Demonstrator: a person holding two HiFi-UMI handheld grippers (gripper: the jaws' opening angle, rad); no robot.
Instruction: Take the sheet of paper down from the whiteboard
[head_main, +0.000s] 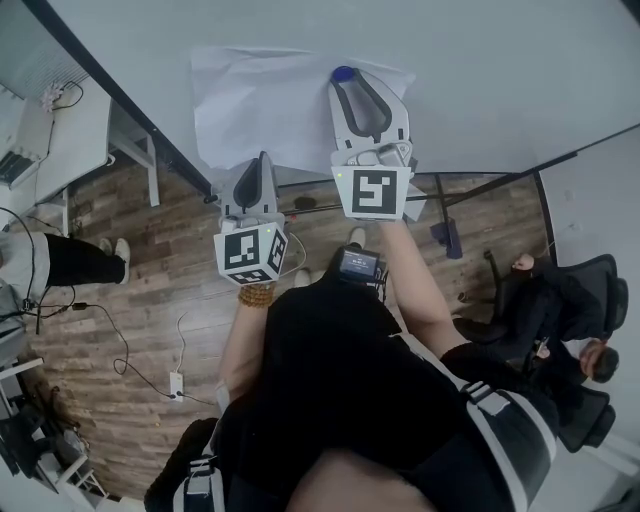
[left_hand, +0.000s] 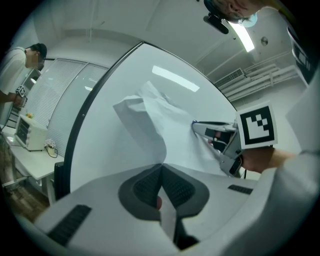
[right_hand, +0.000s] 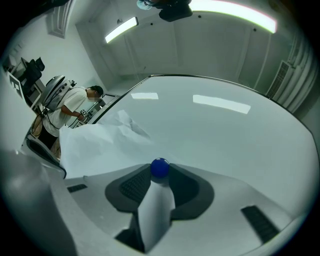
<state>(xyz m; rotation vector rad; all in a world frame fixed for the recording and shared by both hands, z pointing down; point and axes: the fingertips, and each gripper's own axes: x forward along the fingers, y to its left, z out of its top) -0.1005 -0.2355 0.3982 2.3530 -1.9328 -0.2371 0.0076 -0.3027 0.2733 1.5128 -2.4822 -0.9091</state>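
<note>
Whiteboard, paper pinched by left gripper, blue magnet

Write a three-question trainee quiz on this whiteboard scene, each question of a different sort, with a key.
1. True or false: the left gripper is shut on the lower edge of the white sheet of paper.
2. What sits between the jaw tips of the right gripper? A: a red marker. B: the small round blue magnet. C: nothing.
3. Short answer: does the sheet lie flat against the glossy whiteboard?

Key: 1 true; 2 B; 3 no, it is creased and bulges away from the board.
</note>
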